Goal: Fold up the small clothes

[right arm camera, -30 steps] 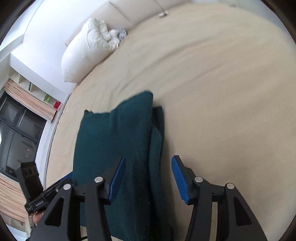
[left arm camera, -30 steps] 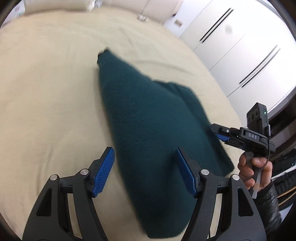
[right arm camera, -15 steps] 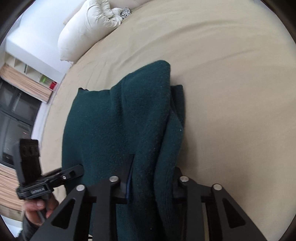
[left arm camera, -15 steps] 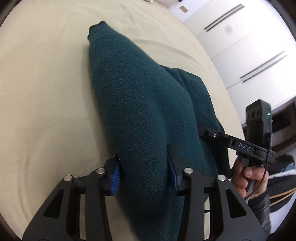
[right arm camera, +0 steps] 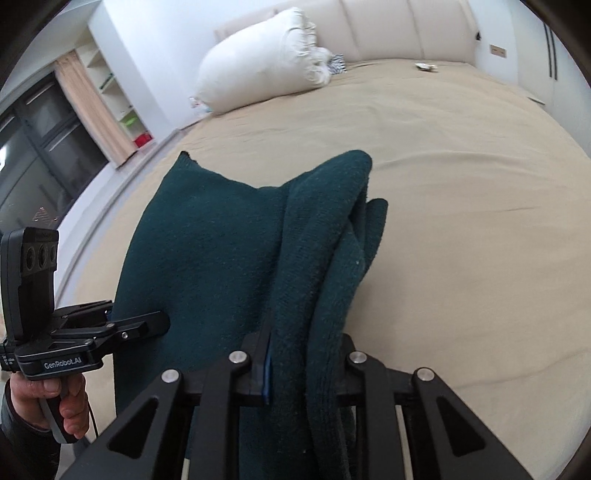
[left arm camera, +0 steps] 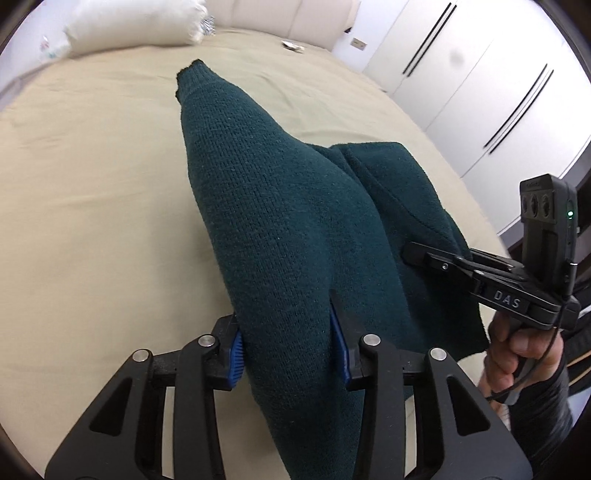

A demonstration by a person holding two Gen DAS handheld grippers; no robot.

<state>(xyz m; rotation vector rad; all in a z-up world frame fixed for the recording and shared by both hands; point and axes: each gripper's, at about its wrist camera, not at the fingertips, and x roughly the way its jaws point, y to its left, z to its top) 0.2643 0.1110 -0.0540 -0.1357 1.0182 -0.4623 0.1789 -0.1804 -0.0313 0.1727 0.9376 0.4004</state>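
A dark teal knitted garment (left arm camera: 280,206) lies on the beige bed (left arm camera: 92,177), its near edge lifted. My left gripper (left arm camera: 290,350) is shut on the garment's near left edge; the cloth bulges between its blue pads. My right gripper (right arm camera: 304,365) is shut on the near right edge of the garment (right arm camera: 221,251), where folded layers hang through its jaws. Each gripper shows in the other's view: the right one (left arm camera: 417,253) at the cloth's right side, the left one (right arm camera: 155,323) at its left side.
A white pillow (right arm camera: 258,70) lies at the head of the bed by the padded headboard (right arm camera: 399,29). A small light object (right arm camera: 424,66) lies near it. White wardrobe doors (left arm camera: 480,85) stand on the right, shelves and a dark window (right arm camera: 44,147) on the left.
Both grippers came down onto the garment's near edge and closed on it. They have since lifted that edge; the views now tilt up toward the headboard.
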